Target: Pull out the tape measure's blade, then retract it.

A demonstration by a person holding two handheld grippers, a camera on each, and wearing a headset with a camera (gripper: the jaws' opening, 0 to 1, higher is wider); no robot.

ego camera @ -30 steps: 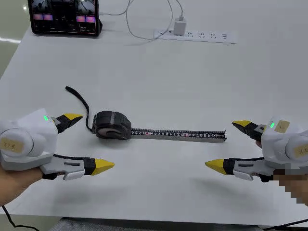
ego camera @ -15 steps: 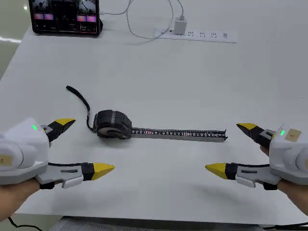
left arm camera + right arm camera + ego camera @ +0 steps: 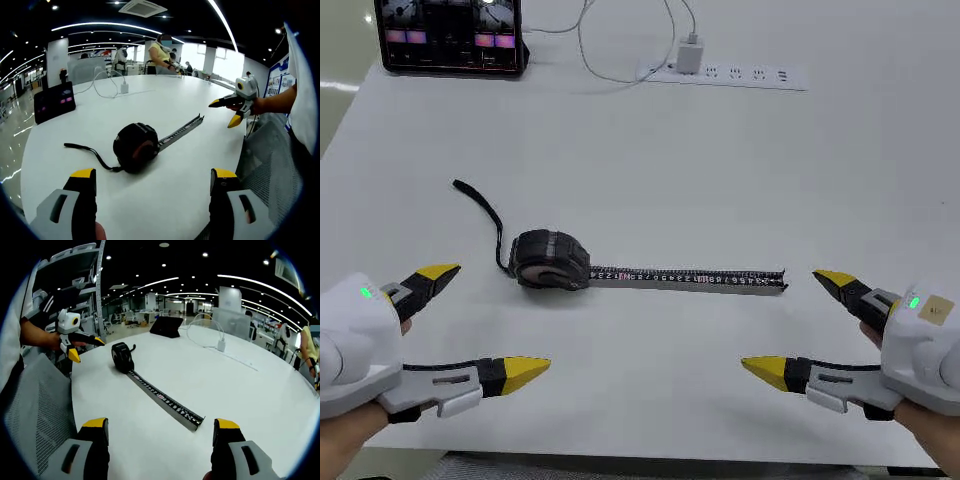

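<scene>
the tape measure (image 3: pixel 552 260) lies on the white table (image 3: pixel 720 160) between the two tools, just ahead of the left gripper (image 3: pixel 500 316), whose jaws are spread wide and hold nothing. its blade (image 3: pixel 690 279) runs out flat toward the right gripper (image 3: pixel 781 318) — the end stops near that gripper's spread jaws, not touching them. a black strap (image 3: pixel 485 210) trails off the tape measure's far side, away from the left gripper.

Head view: high, looks down on desk (image 3: pixel 720 170). Left gripper view: low, tape measure (image 3: pixel 136 147) close ahead of left hand-held gripper (image 3: pixel 500 316). Right gripper view: low, blade end (image 3: pixel 192 419) ahead of right hand-held gripper (image 3: pixel 780 318). All share the tape measure.
</scene>
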